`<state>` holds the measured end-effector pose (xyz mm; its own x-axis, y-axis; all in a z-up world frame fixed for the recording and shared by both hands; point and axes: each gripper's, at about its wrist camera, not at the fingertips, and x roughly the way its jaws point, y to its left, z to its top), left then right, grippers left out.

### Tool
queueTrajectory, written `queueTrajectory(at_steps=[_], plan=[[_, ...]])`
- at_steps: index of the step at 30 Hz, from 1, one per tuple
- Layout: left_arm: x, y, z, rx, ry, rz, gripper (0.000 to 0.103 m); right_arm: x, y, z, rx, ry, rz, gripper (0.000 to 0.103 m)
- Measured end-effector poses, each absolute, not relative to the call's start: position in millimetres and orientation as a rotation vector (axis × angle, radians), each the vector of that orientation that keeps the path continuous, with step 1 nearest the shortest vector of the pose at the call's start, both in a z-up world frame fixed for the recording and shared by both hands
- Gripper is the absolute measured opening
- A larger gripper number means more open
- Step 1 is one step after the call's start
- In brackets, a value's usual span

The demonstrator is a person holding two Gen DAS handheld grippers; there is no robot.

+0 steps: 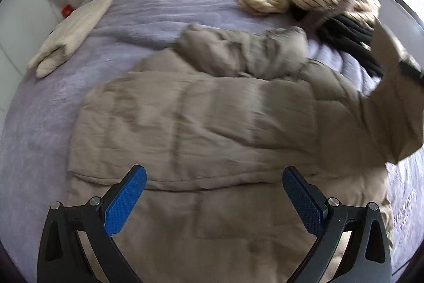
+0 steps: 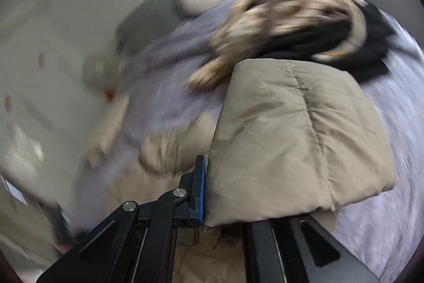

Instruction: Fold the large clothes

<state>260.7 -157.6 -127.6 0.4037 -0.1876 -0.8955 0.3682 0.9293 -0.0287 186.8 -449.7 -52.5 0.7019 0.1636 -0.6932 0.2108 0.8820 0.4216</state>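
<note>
Beige puffer jacket (image 1: pixel 201 113) is lying across the purple bedspread (image 1: pixel 137 15), long axis crosswise. Right gripper (image 2: pixel 228 192) is clamping its sleeve (image 2: pixel 296 139), lifted at the jacket's right; left gripper (image 1: pixel 213 177) is hovering spread over the hem.

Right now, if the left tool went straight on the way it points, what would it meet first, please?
Most likely the beige quilted jacket spread on the bed; the open left tool hangs right above it, though depth is unclear.
</note>
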Motion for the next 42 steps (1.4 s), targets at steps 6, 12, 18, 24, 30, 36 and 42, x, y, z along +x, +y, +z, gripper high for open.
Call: queueTrajectory(at_steps=[6,12,18,24,30,36,42], plan=[[278,-116,-133,0.148,1.096,-0.297,0.103,229,-360,-120,0.327,1.022,0.033,0.007],[286,-94,-143,0.109,1.113,-0.280,0.103,220,-363,-165,0.457,1.132,-0.044,0.009],[287,-94,-145,0.023,1.125,-0.309,0.103,174,-415,-139,0.736,1.029,-0.063,0.060],[295,-81,-143,-0.018,1.114,-0.316,0.103,142,-488,-144,1.081,0.868,-0.174,0.047],[306,-52,-140,-0.059,1.105,-0.291,0.103,174,-456,-111,0.863,0.846,-0.065,0.008],[318,-22,-137,-0.203,1.124,-0.348,0.103,197,-357,-102,0.563,0.983,0.169,0.012],[327,-22,-136,-0.353,1.164,-0.528,0.103,184,-338,-118,0.581,1.097,0.205,0.060]])
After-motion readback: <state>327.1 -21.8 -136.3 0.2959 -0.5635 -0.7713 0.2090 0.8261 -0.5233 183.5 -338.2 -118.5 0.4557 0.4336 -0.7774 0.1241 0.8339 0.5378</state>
